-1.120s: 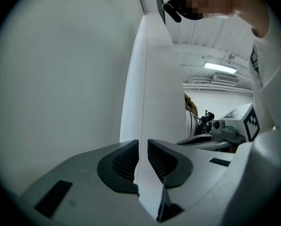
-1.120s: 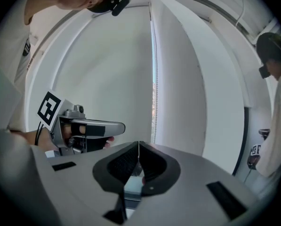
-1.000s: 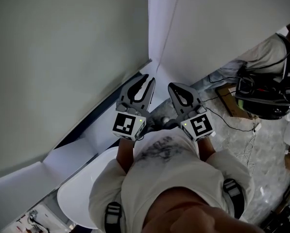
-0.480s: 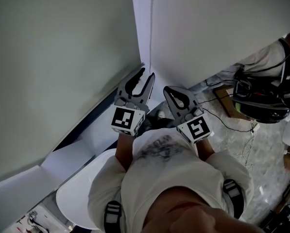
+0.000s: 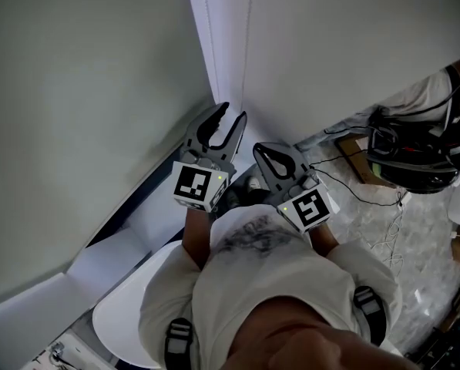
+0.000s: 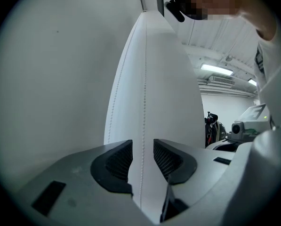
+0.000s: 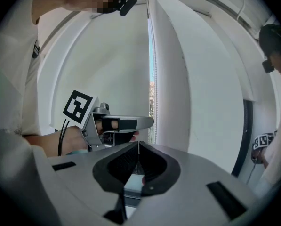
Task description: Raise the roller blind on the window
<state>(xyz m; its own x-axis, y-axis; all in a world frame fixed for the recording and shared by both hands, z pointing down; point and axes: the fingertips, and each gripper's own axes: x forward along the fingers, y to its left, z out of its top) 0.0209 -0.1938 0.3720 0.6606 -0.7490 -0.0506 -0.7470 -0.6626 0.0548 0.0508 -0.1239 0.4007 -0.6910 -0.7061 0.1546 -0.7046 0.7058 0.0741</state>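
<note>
Two beaded cords [image 5: 250, 45] hanging beside a plain, pale grey-white roller blind [image 5: 353, 45], blind down over the window [image 7: 152, 105], left gripper [image 5: 231, 114] jaws just opened wide, one cord loose between them, right gripper [image 5: 257, 149] clamped on the other cord
</note>
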